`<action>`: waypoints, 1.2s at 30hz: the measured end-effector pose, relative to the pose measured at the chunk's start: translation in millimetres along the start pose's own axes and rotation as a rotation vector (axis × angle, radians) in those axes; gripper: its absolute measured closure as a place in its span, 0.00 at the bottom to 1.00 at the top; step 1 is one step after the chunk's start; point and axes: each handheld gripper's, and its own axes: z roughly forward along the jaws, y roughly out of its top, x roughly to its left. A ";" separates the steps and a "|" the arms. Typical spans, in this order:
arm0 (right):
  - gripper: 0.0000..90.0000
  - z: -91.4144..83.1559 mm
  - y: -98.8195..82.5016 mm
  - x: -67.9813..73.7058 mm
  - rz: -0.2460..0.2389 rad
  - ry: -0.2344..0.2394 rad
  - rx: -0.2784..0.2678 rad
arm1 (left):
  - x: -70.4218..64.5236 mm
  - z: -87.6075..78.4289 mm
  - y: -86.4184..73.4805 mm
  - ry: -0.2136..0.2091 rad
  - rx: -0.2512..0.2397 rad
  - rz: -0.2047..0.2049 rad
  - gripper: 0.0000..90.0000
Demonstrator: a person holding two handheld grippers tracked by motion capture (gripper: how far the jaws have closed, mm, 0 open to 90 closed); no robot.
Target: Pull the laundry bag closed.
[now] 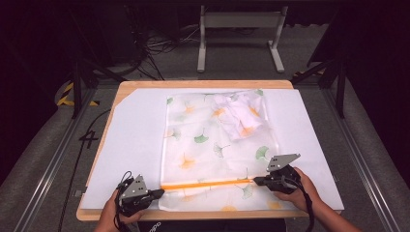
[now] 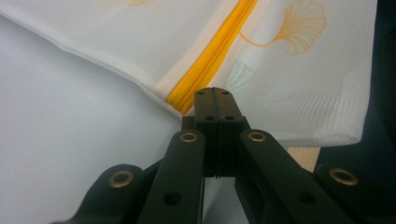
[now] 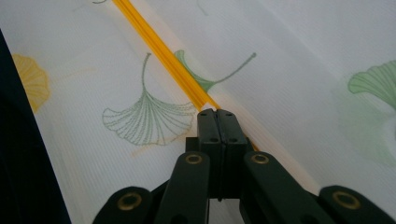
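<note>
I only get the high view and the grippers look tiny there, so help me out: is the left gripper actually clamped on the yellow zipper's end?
Observer: In the left gripper view the left gripper is shut, its tips at the zipper's end by the mesh laundry bag's corner; a pinch isn't clear.
Operator: And the right one?
Observer: The right gripper is shut too, tips right on the zipper line.
Operator: Holding the slider?
Observer: Cannot tell; its fingers hide that spot.

My wooden worktop carries a big white sheet. Beyond its far edge I see a grey metal stand on the floor, tangled black cables, and yellow-black tape at left.
</note>
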 end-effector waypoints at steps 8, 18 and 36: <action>1.00 -12.2 -9.8 -9.8 0.054 0.006 -0.024 | 0.2 0.0 -0.2 -0.001 -0.001 -0.003 1.00; 1.00 -22.1 -16.5 -12.2 0.055 -0.020 -0.026 | 0.5 0.0 -0.2 -0.003 -0.001 -0.004 1.00; 1.00 -45.6 -45.4 -28.9 0.116 -0.073 -0.021 | 1.2 0.1 -0.7 -0.010 -0.005 -0.011 1.00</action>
